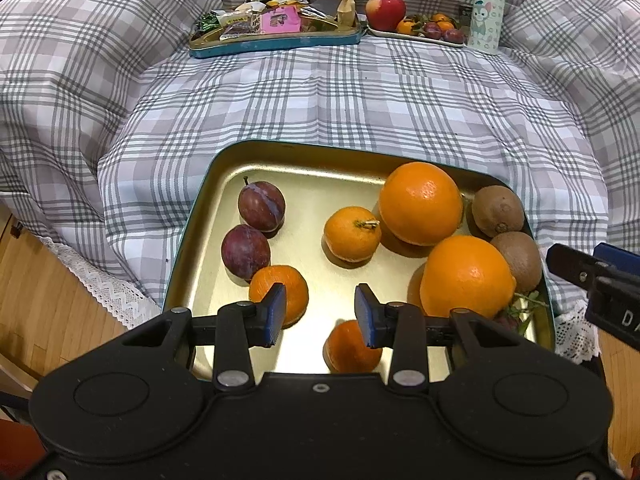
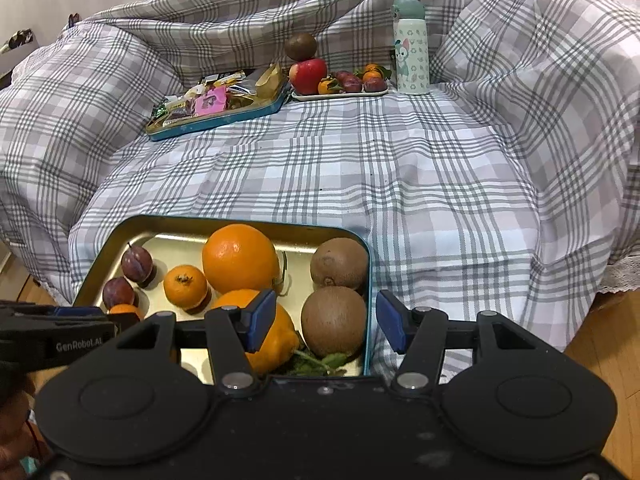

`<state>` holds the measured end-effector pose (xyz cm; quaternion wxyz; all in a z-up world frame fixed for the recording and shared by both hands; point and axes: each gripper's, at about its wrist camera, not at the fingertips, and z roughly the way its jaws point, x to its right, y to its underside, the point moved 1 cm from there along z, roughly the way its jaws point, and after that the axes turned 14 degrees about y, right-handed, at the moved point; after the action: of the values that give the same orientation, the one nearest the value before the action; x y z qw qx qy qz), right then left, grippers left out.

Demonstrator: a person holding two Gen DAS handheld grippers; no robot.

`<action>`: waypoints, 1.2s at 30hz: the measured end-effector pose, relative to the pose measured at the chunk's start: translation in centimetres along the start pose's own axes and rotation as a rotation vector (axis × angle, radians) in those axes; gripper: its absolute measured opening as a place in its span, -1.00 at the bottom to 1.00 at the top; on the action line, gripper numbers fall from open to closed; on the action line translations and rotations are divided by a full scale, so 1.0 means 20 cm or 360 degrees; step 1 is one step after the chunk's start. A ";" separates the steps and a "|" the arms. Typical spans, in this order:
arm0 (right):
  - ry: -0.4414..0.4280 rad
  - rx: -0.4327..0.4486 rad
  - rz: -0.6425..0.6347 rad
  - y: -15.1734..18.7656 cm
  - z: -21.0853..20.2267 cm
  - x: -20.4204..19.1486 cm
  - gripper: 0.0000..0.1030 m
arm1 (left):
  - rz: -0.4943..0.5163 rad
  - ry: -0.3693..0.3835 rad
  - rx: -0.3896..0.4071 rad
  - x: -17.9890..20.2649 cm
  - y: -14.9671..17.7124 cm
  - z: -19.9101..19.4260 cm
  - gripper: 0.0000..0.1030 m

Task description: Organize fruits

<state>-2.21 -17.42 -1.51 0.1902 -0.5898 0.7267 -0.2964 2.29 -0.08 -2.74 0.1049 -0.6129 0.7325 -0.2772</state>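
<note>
A gold tin tray (image 1: 208, 200) with a teal rim lies on the plaid cover. It holds two plums (image 1: 261, 206), three mandarins (image 1: 352, 233), two big oranges (image 1: 420, 202) and two kiwis (image 1: 497, 210). My left gripper (image 1: 320, 314) hangs open over the tray's near end, one mandarin (image 1: 280, 292) behind its left finger and another (image 1: 352, 346) below its right finger. My right gripper (image 2: 325, 322) stands open above the tray's right corner. The near kiwi (image 2: 334, 320) shows in the gap between its pads, untouched. The tray wall (image 2: 368, 280) runs beside that kiwi.
At the back, a teal tin (image 1: 276, 42) full of snack packets sits beside a small plate (image 1: 416, 36) with an apple, a kiwi on top, mandarins and plums. A patterned bottle (image 1: 486, 8) stands to the right of the plate. Wooden floor (image 1: 44, 304) shows past the cover's lace edge.
</note>
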 end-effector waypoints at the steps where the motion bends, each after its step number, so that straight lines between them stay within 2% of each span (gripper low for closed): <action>1: 0.0004 -0.0002 -0.0009 0.01 0.00 0.00 0.15 | 0.0005 0.0000 -0.0001 0.00 0.00 0.00 -0.10; 12: 0.0016 -0.0069 -0.0061 0.09 0.00 -0.01 0.15 | 0.0035 -0.0003 -0.0014 0.03 0.04 -0.02 -0.10; 36: 0.0004 -0.0081 -0.0084 0.10 0.00 -0.03 0.15 | 0.0004 0.0005 -0.0020 0.01 0.04 -0.02 -0.10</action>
<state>-3.58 -16.59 -2.87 0.1665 -0.6131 0.7184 -0.2834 1.27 -0.15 -2.80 0.1003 -0.6122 0.7351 -0.2735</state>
